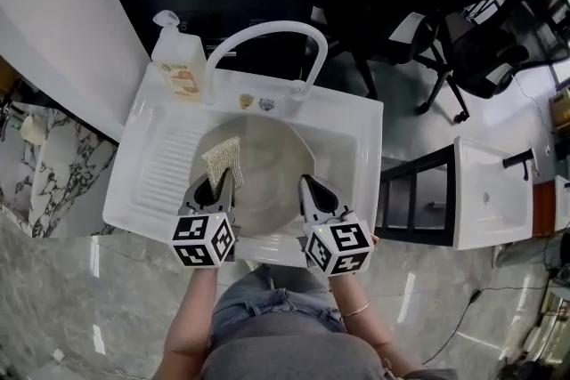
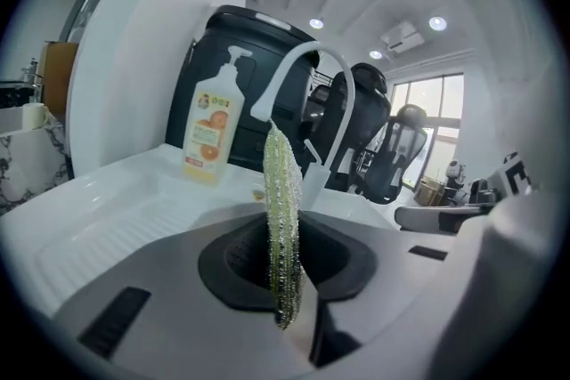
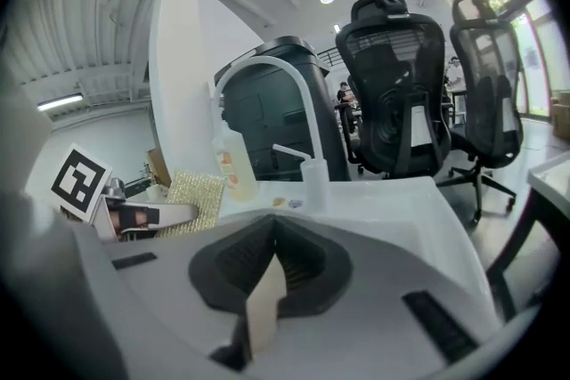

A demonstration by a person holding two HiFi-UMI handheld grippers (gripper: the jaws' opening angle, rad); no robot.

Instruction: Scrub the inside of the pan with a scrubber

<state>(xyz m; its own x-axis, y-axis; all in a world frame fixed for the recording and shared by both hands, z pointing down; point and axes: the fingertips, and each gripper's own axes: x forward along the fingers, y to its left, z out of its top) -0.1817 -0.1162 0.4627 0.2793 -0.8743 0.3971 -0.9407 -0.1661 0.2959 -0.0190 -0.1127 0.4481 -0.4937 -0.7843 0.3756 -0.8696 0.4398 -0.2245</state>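
**Sink station: pan, scrubber, two hand-held grippers**

- **Sink** point(image 1: 349, 131): white, one basin. A ribbed draining board point(image 1: 163, 163) forms its left part.
- **Pan** point(image 1: 267, 157): round, pale grey-beige. It lies in the sink's basin and fills most of it, open side up.
- **Scrubber** point(image 1: 223, 159): flat square of gold-green mesh. It stands over the left part of the pan, at the basin's left edge. Whether it touches the pan cannot be told.
- **Left gripper** point(image 1: 215, 185): at the front left of the basin. Its jaws are clamped on the scrubber's lower edge, and the pad stands edge-on between them in the left gripper view.
- **Right gripper** point(image 1: 311, 189): at the front right of the basin. Its jaws are closed on a thin beige edge. The head view places this at the pan's right rim.
- **Marker cubes** point(image 1: 204, 238): one on each gripper, both just in front of the sink's front rim.
- **Faucet** point(image 1: 267, 32): white and arched, rising from the sink's back ledge over the basin.
- **Soap bottle** point(image 1: 178, 63): pump type with an orange label, upright on the sink's back left corner.
- **Office chairs** point(image 1: 481, 58): black, on the floor well behind the sink to its right.
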